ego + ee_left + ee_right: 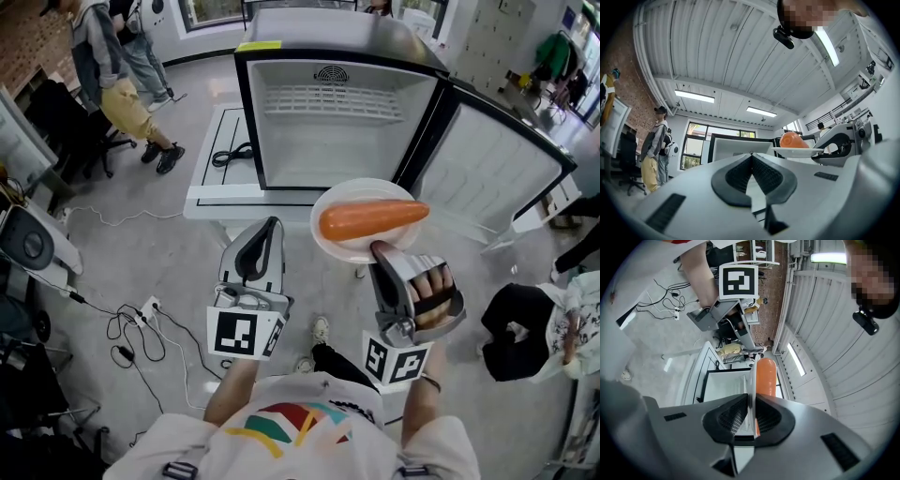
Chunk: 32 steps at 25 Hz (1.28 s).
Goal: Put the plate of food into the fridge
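- The right gripper [381, 251] holds the white plate [349, 246] by its near rim. In the right gripper view the jaws are closed on that rim, one pad on each face of it.
- An orange carrot [372, 219] lies lengthwise across the plate and covers most of its width.
- The plate is up in the air, level, just in front of the fridge [337, 141] and towards the lower right corner of its opening. It is not inside yet.
- The fridge door [497, 173] is swung wide open to the right. The white inside is bare apart from a wire shelf [342, 101] near the top.
- The left gripper [270, 230] hangs beside the plate, on its left and a little lower, apart from it. Its jaws are pressed together at the tips with nothing between them.
- From the left gripper view the plate and carrot sit off to the right, at about the height of that gripper's tips.
- The fridge stands on a low white tabletop [211, 192], and a black cable [231, 155] lies coiled on the part left of the fridge.
- A power strip [147, 307] and loose cords trail over the grey floor [141, 253] to the left.
- A person in yellow trousers [122, 80] stands at the far left, well away from the fridge.
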### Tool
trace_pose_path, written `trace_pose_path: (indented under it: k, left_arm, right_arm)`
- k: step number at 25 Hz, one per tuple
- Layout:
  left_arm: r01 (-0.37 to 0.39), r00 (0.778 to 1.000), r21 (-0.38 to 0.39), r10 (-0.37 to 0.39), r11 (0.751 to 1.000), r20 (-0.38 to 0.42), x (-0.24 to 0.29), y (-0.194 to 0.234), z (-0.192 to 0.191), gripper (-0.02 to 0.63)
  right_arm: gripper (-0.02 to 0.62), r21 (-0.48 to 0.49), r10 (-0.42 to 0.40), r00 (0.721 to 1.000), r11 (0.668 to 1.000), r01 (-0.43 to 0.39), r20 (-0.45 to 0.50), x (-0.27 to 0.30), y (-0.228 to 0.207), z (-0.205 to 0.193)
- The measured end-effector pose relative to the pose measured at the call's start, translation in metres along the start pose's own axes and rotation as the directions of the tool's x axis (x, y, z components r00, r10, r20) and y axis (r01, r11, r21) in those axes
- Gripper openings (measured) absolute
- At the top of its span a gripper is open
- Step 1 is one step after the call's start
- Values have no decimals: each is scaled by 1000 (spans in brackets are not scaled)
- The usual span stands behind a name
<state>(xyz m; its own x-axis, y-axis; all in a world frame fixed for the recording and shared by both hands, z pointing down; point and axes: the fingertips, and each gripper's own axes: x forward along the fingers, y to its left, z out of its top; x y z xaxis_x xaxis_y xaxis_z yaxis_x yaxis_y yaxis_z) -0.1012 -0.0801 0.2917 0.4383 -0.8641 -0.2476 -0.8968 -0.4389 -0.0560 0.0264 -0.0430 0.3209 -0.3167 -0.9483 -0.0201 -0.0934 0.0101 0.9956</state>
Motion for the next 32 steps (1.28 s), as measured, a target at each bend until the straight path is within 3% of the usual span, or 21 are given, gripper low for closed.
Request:
trace_pose_path:
  k: [17,32]
  left_arm:
    - [-36,999,43,35,998,8,130,15,-24,5]
    - [-104,994,80,108,991,-37,174,30,-39,5]
  right_arm:
    - [37,10,-12,999,1000,12,40,109,-8,-84]
    - [38,43,11,992,999,-17,126,163,-2,-107]
